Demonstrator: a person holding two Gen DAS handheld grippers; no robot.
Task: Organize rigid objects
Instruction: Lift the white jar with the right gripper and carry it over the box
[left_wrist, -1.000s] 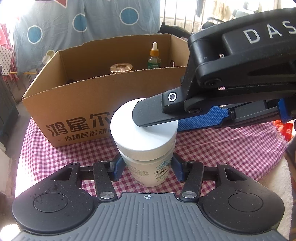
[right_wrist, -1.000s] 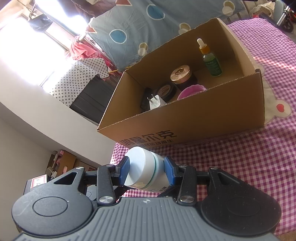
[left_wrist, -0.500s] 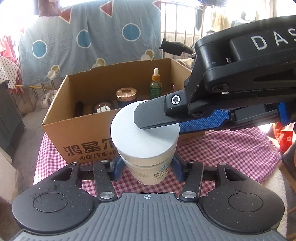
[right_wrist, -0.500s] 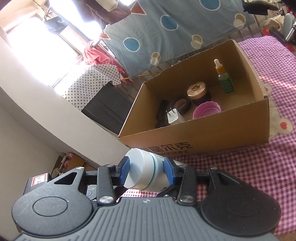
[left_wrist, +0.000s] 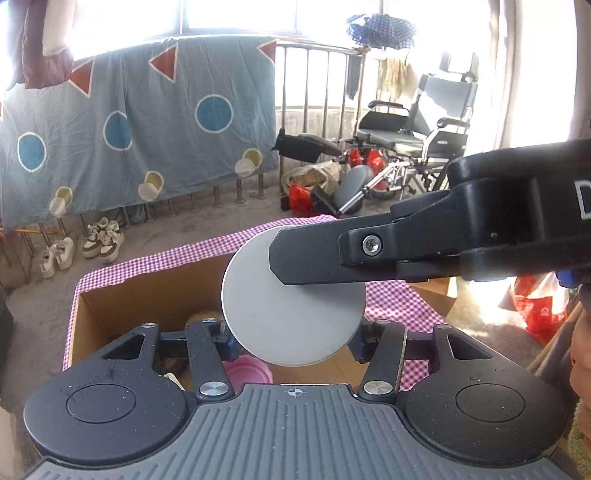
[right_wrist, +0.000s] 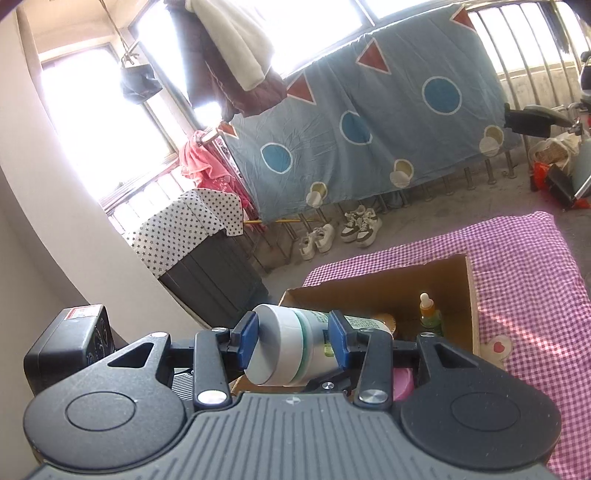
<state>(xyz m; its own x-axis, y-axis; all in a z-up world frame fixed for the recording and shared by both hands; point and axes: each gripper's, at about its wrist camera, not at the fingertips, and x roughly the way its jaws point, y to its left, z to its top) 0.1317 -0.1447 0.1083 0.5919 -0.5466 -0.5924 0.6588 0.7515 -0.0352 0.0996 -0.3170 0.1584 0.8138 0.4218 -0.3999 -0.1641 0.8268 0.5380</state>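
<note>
In the left wrist view the white jar (left_wrist: 293, 314) shows only its lid; its body and the left gripper's fingertips lie hidden behind it; the cardboard box (left_wrist: 122, 306) floor is mostly covered, at lower centre, and a pink lid (left_wrist: 247, 373) peeks out; the right gripper (left_wrist: 424, 251) runs off the right edge; label print on the jar in the right wrist view is too small to read.

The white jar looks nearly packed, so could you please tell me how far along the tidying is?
Done: the dropper bottle and pink lid sit in the cardboard box. In hand: both tongs, left and right, clamp the white jar above the box. Left: lowering and releasing it.
</note>
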